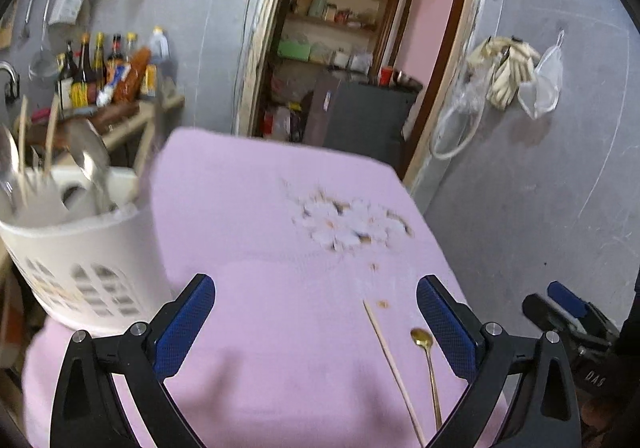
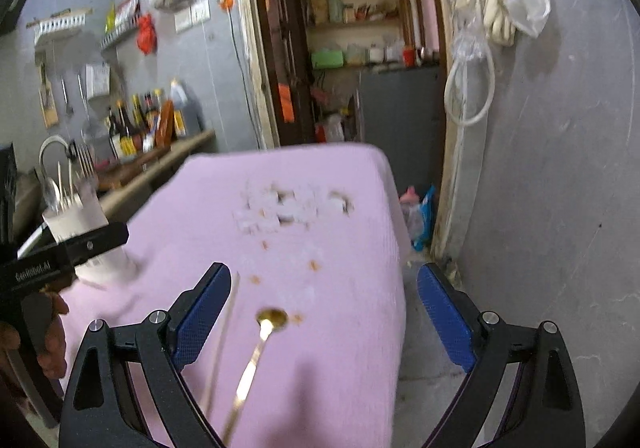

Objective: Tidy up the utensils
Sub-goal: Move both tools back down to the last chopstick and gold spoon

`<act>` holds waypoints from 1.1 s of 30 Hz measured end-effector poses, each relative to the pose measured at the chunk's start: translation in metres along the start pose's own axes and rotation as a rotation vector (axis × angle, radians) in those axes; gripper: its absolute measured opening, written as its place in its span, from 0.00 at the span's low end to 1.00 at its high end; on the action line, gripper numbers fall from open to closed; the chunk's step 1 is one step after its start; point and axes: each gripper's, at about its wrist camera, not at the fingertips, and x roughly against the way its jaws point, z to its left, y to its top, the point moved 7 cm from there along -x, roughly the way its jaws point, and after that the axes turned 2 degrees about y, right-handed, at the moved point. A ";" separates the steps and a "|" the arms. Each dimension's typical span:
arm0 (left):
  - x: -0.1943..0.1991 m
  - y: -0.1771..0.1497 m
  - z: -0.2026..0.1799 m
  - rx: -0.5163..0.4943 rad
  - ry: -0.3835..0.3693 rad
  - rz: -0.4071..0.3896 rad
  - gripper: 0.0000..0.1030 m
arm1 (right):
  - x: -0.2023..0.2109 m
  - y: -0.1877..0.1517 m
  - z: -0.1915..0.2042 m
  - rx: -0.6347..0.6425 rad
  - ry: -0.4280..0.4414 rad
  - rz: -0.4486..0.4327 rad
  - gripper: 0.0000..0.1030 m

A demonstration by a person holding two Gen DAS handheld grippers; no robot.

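Right wrist view: my right tongs (image 2: 324, 312) gape empty over the gold spoon (image 2: 256, 352), its handle running toward me; my left tongs (image 1: 316, 324), also open, stand farther off.

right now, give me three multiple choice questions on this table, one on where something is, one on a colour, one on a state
1. Where does the white utensil basket stand?
A. at the left edge of the pink tablecloth
B. on the floor by the doorway
C. on a shelf behind the door

2. What colour is the small spoon lying on the cloth?
A. red
B. gold
C. black

3. How are the fingers of the right gripper?
A. shut on the spoon
B. shut on the wooden chopstick
C. open and holding nothing

Answers: 1 A, the left wrist view shows the basket on the cloth's left side. 2 B, its bowl and handle shine gold. 3 C, the blue pads stand wide apart, with the spoon lying on the cloth below the gap and the chopstick beside it.
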 end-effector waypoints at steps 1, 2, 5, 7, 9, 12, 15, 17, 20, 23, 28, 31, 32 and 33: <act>-0.007 -0.005 -0.001 0.004 -0.001 0.026 0.99 | -0.004 -0.005 0.000 0.002 0.004 0.014 0.89; -0.012 -0.010 -0.001 0.007 -0.002 0.051 0.99 | -0.009 -0.010 0.000 0.003 0.011 0.028 0.89; -0.025 -0.019 0.000 0.011 0.013 0.106 0.99 | -0.027 -0.027 0.003 0.023 0.028 0.091 0.89; -0.031 -0.024 0.001 0.010 0.017 0.133 0.98 | -0.035 -0.035 0.005 0.036 0.036 0.124 0.89; -0.037 -0.028 0.003 0.019 0.020 0.161 0.98 | -0.047 -0.043 0.011 0.053 0.045 0.163 0.89; -0.044 -0.032 0.006 0.038 0.020 0.193 0.98 | -0.060 -0.053 0.016 0.080 0.035 0.213 0.89; -0.049 -0.036 0.008 0.054 0.015 0.213 0.98 | -0.069 -0.060 0.021 0.096 0.035 0.259 0.89; -0.053 -0.038 0.009 0.061 0.012 0.226 0.98 | -0.071 -0.063 0.021 0.102 0.040 0.275 0.89; -0.059 -0.042 0.010 0.074 0.008 0.246 0.96 | -0.074 -0.065 0.023 0.119 0.022 0.298 0.89; -0.064 -0.044 0.009 0.083 -0.001 0.265 0.90 | -0.075 -0.066 0.026 0.146 -0.017 0.311 0.89; -0.067 -0.045 -0.001 0.085 -0.040 0.285 0.78 | -0.068 -0.064 0.015 0.115 -0.078 0.303 0.89; -0.069 -0.045 -0.012 0.084 -0.084 0.300 0.72 | -0.066 -0.064 0.005 0.086 -0.078 0.306 0.85; -0.071 -0.046 -0.016 0.082 -0.097 0.307 0.67 | -0.066 -0.064 0.001 0.079 -0.073 0.306 0.80; -0.073 -0.047 -0.021 0.079 -0.112 0.316 0.65 | -0.067 -0.063 -0.003 0.070 -0.065 0.306 0.75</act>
